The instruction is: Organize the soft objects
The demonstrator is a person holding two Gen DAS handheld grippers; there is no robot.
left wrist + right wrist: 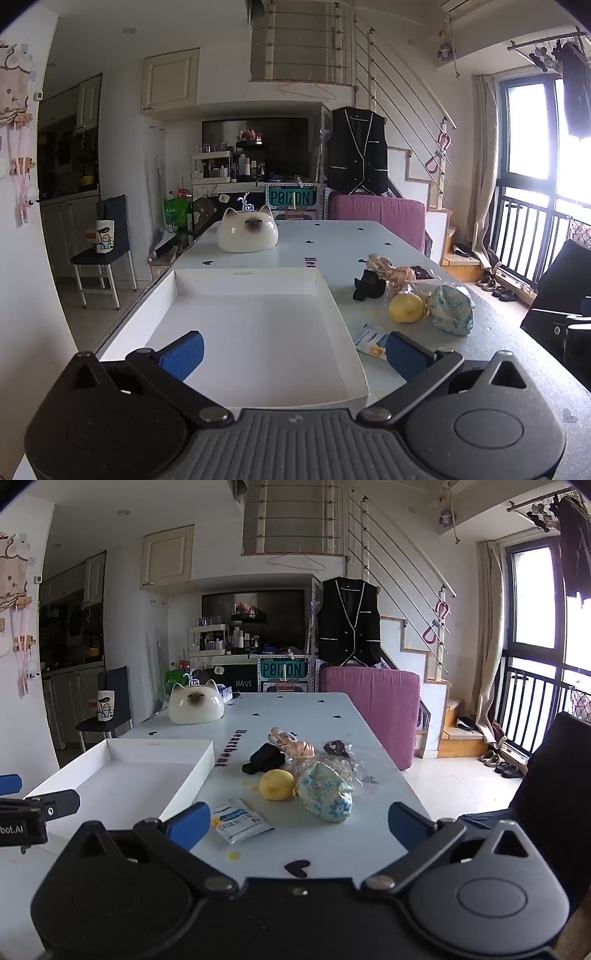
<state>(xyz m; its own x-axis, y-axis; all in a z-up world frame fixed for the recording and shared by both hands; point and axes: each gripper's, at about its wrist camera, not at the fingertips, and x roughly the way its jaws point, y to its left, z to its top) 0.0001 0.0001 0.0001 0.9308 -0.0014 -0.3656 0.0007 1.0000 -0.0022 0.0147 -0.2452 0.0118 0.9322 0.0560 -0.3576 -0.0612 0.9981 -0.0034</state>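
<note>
Left wrist view: left gripper (293, 352) is spread wide, nothing between the blue pads, held over the near end of the white tray (341, 332). Tray sits on the table (332, 240), nothing in it. Soft items lie in a cluster on the table right of the tray, none touching it: yellow ball (406, 307), floral pouch (452, 309) touching the ball, black cloth (367, 285) behind them, beige scrunchie (391, 269) behind that. Packet (371, 341) lies flat just beside the tray's right wall, close to the right pad.

Right wrist view: right gripper (299, 825) also spread wide, holding nothing, low over the near table edge, facing the cluster. Packet (240, 820) sits nearest, between the pads' line of sight, ball (276, 784) and pouch (325, 794) just beyond. Dark scrunchie (336, 747) lies at the back right. Cat jar (196, 703) stands at the far left of the table, well apart.
</note>
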